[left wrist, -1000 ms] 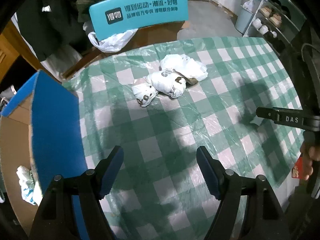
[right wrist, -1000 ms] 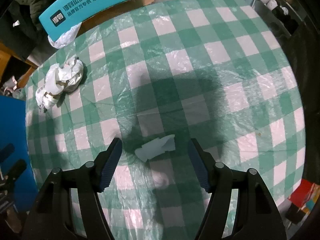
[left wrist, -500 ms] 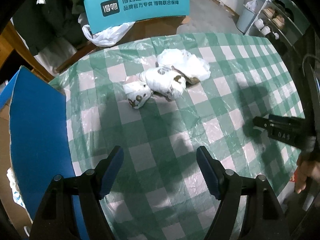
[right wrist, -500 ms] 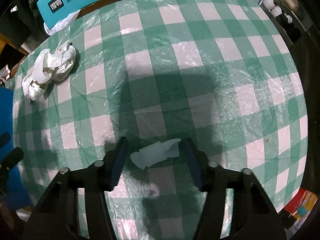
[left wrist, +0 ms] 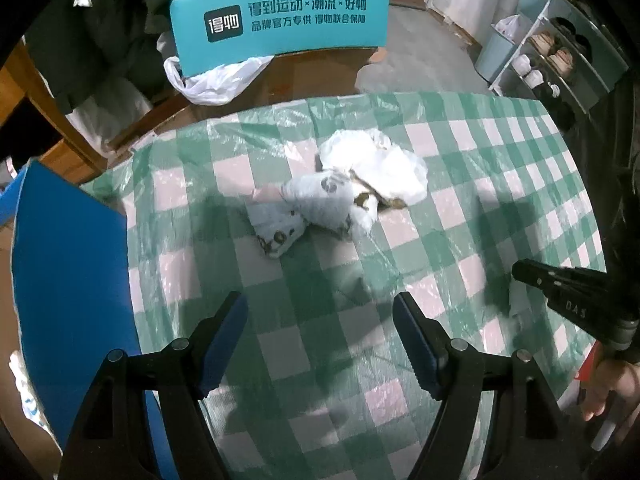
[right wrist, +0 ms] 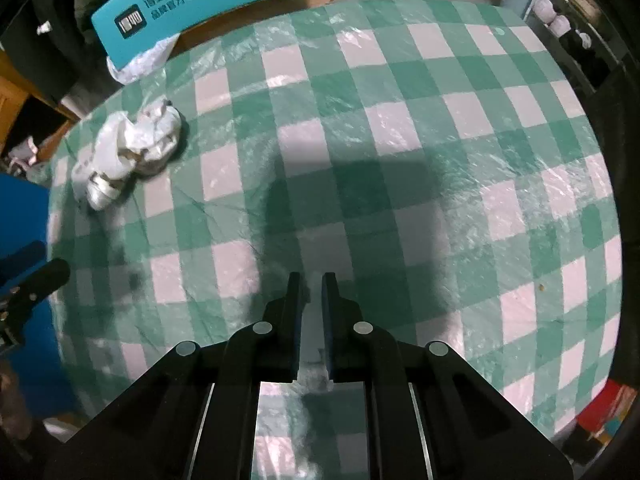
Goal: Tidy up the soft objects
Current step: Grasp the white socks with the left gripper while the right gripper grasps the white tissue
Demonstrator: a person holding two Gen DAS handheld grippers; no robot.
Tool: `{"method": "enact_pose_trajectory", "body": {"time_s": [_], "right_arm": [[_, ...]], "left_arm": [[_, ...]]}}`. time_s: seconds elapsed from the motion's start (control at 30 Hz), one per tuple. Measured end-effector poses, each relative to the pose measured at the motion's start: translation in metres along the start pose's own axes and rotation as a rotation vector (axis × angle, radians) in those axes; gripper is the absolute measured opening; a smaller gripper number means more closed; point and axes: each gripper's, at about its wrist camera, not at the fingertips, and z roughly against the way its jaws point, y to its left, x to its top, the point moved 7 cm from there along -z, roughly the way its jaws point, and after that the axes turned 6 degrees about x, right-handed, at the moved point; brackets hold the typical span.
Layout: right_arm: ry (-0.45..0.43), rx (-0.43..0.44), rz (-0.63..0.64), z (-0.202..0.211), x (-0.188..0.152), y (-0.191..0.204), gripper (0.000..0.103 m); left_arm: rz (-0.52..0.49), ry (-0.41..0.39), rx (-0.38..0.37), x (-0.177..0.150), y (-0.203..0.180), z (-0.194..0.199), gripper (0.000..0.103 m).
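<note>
A pile of crumpled white plastic bags (left wrist: 344, 188) lies on the green-and-white checked tablecloth (left wrist: 460, 216) toward its far side; it also shows in the right wrist view (right wrist: 128, 156) at far left. My left gripper (left wrist: 320, 316) is open and empty, above the cloth short of the pile. My right gripper (right wrist: 311, 292) is shut on a small pale plastic scrap (right wrist: 312, 344), which shows between its jaws. The scrap (left wrist: 520, 306) shows under the right gripper (left wrist: 524, 270) in the left wrist view.
A blue-sided cardboard box (left wrist: 68, 280) stands at the table's left edge with white items inside. A teal chair back (left wrist: 280, 20) with a white bag (left wrist: 216, 78) is beyond the table. Shelves (left wrist: 560, 56) stand at far right.
My right gripper has closed on the pale scrap that lay between its open jaws. My left gripper has moved slightly, staying open; the bag pile now sits a little lower in its view.
</note>
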Motion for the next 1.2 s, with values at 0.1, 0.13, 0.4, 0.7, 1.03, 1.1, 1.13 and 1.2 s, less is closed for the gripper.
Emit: {"method": "enact_pose_trajectory", "body": {"time_s": [0.1,0.13,0.4,0.7,1.03,1.1,1.13,1.2], "right_arm": [[0.015,0.007,-0.003,-0.004,0.002,0.001,0.009],[0.009,0.005,-0.005,-0.004,0.004,0.002,0.010],[0.031,-0.029,0.005,-0.002,-0.006,0.006,0.033],[0.059,-0.115,0.041,-0.018,-0.009,0.006,0.032],[0.033,-0.133,0.067,-0.018,-0.014,0.013,0.017],[0.023,-0.119,0.063,-0.015,-0.014,0.009,0.016],[0.018,-0.113,0.059,-0.013,-0.014,0.007,0.015],[0.010,-0.098,0.056,-0.005,-0.014,0.001,0.015]], "left_arm": [[0.000,-0.014,-0.004,0.008,0.000,0.001,0.077],[-0.002,-0.019,-0.008,0.011,0.000,0.001,0.077],[-0.053,-0.051,-0.016,0.026,-0.013,0.000,0.081],[-0.117,-0.052,0.028,0.042,-0.026,-0.014,0.081],[-0.191,-0.024,0.112,0.057,-0.030,-0.051,0.082],[-0.219,-0.029,0.131,0.057,-0.032,-0.055,0.082],[-0.226,-0.032,0.133,0.057,-0.033,-0.056,0.082],[-0.222,-0.038,0.124,0.057,-0.034,-0.057,0.082]]}}
